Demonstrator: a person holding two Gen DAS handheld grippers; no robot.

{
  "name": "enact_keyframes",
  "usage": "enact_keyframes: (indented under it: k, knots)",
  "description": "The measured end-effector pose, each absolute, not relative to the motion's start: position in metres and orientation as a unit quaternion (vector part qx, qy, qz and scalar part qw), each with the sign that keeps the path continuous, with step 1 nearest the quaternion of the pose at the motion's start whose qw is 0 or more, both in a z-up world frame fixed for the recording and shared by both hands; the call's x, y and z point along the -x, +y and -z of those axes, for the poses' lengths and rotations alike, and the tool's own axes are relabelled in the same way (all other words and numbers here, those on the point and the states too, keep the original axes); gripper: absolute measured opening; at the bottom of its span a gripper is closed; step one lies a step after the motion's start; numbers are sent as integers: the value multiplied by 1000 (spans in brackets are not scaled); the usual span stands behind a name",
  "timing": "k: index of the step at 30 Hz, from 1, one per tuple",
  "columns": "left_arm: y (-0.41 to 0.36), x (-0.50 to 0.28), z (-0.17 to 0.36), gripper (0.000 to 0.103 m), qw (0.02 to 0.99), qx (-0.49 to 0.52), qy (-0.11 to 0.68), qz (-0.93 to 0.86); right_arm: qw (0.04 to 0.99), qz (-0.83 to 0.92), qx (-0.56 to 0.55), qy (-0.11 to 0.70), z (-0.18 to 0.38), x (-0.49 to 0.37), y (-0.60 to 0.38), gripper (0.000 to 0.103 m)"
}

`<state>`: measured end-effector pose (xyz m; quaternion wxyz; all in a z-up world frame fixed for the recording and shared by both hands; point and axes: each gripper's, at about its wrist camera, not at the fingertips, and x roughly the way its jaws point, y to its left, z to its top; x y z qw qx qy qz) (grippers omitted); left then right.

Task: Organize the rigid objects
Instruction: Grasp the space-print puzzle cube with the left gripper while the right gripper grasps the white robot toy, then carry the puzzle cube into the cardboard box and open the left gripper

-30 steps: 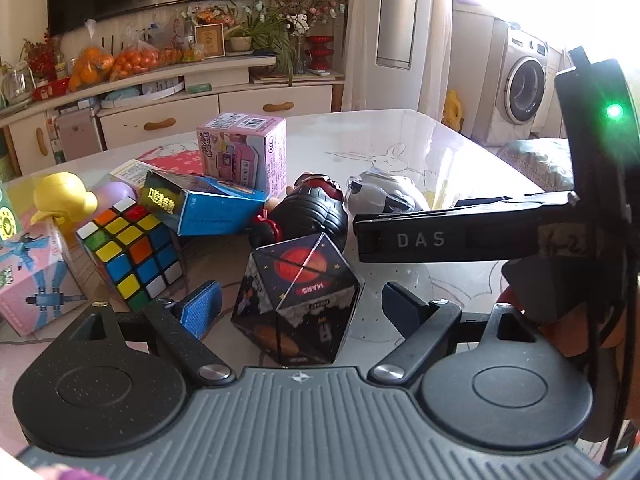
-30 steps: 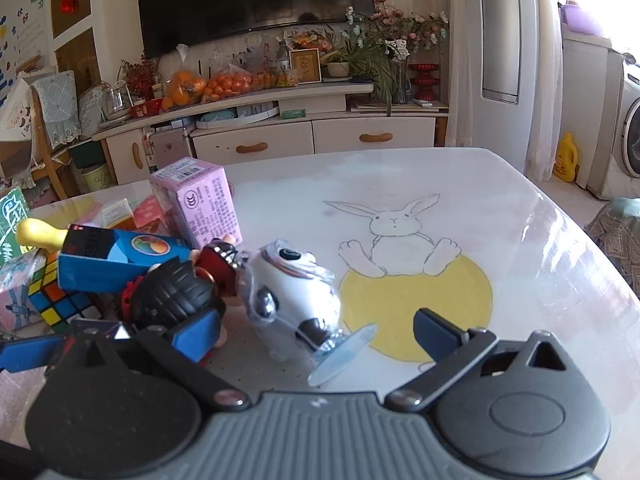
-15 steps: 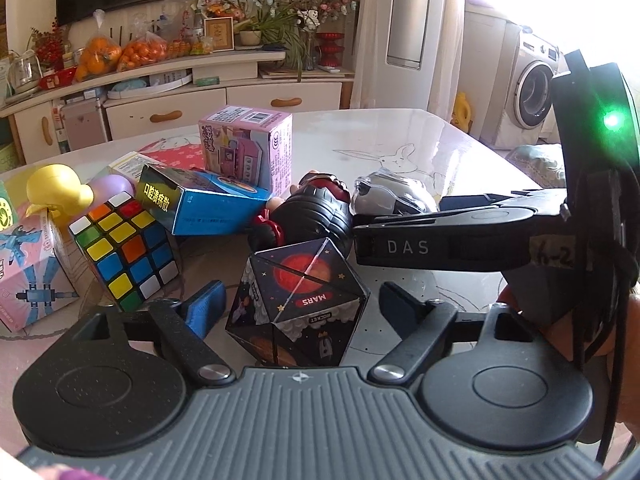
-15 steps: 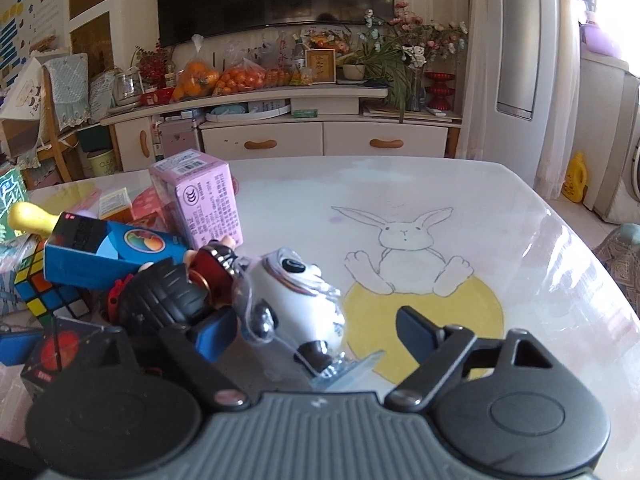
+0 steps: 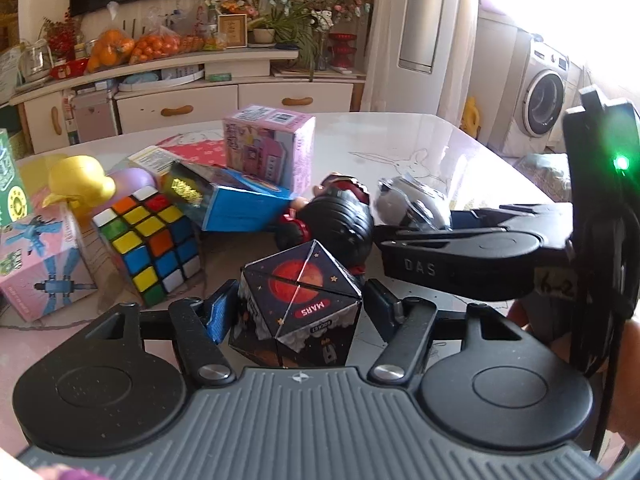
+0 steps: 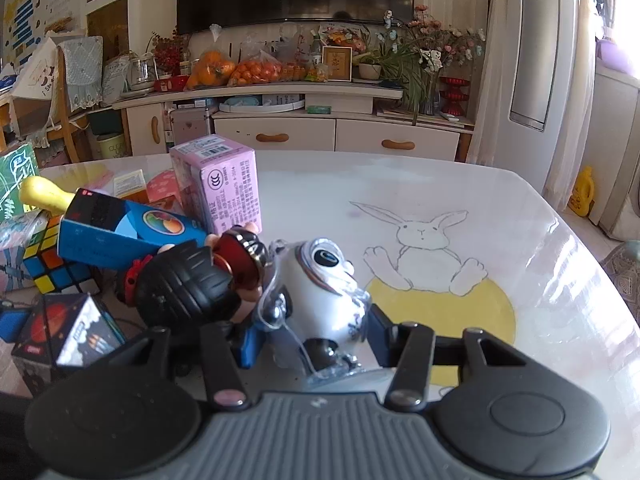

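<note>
A dark cube with a red Mars print (image 5: 300, 300) stands on the table with one edge toward the left wrist camera. My left gripper (image 5: 300, 310) straddles it. Its jaws are closing, and both blue pads lie against the cube's side corners. In the right wrist view, a white toy in clear plastic wrap (image 6: 324, 300) lies on its side. My right gripper (image 6: 314, 340) is around the toy's near end. Its jaws are closing too, with the pads pressing into the wrap on both sides. A black-and-red figure (image 6: 188, 284) lies against the toy's left.
Left of the cube are a Rubik's cube (image 5: 148, 240), a blue box (image 5: 236, 204), a pink box (image 5: 268, 148), a yellow toy (image 5: 80, 184) and another pink box (image 5: 36, 264). The table (image 6: 540, 280) bears a rabbit drawing (image 6: 424, 248) on the right.
Both pairs of jaws have narrowed from wide open: the left onto the Mars cube, the right onto the wrapped white toy. Neither hand has shifted much.
</note>
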<state>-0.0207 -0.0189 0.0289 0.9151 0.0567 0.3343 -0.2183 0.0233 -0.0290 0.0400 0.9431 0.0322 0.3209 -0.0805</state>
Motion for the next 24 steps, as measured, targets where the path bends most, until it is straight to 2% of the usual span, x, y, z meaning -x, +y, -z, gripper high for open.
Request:
enact_keyframes:
  k: [13, 24]
  knots:
    - [12, 26, -41, 74, 918, -43, 340, 200, 941, 92, -41, 323, -41, -11, -19, 51]
    - [38, 35, -54, 74, 920, -34, 340, 193, 940, 102, -40, 323, -43, -2, -2, 51]
